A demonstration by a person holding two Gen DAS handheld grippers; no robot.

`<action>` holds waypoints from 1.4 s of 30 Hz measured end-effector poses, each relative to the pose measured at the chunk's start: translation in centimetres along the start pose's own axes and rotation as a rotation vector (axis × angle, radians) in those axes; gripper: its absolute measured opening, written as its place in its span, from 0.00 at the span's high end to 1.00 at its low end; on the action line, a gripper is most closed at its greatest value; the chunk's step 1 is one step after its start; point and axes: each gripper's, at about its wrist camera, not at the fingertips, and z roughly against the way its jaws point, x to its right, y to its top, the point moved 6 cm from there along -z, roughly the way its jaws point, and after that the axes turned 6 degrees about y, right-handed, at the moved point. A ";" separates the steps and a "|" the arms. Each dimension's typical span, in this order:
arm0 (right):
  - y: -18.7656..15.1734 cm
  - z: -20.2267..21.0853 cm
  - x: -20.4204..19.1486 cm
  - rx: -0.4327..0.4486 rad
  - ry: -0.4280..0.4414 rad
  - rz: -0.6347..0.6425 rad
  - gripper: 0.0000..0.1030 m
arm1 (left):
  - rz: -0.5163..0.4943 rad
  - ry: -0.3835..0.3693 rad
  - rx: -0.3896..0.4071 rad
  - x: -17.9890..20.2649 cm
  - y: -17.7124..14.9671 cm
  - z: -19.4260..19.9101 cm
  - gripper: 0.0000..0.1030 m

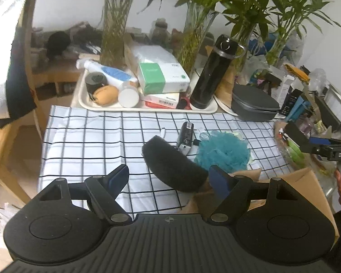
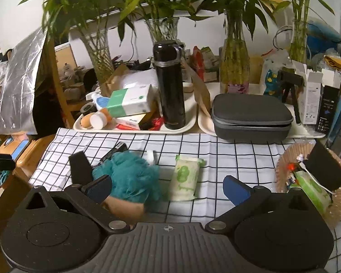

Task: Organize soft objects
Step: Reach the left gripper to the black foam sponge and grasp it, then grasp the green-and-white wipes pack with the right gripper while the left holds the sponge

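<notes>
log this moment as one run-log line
left gripper: open, empty | right gripper: open, empty | teal loofah, black sponge: on checked cloth

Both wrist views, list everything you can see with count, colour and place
checked cloth: one, white with black lines, covers the table
bath pouf: one, teal, left on cloth
sponge: one, black, beside pouf
tissue pack: one, green and white, mid cloth
woven basket: one, tan, right edge, holding another black sponge and a green pack
flask: one, black, upright on back tray
tray: cream, back left, cluttered
zip case: one, grey, back right
plant vases: several, glass, behind
left gripper: jaws open, empty
right gripper: jaws open, empty
</notes>
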 end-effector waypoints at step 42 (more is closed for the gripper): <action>-0.2 -4.6 3.3 -0.006 -0.050 0.003 0.00 | -0.011 -0.065 -0.218 -5.7 2.0 -12.2 0.67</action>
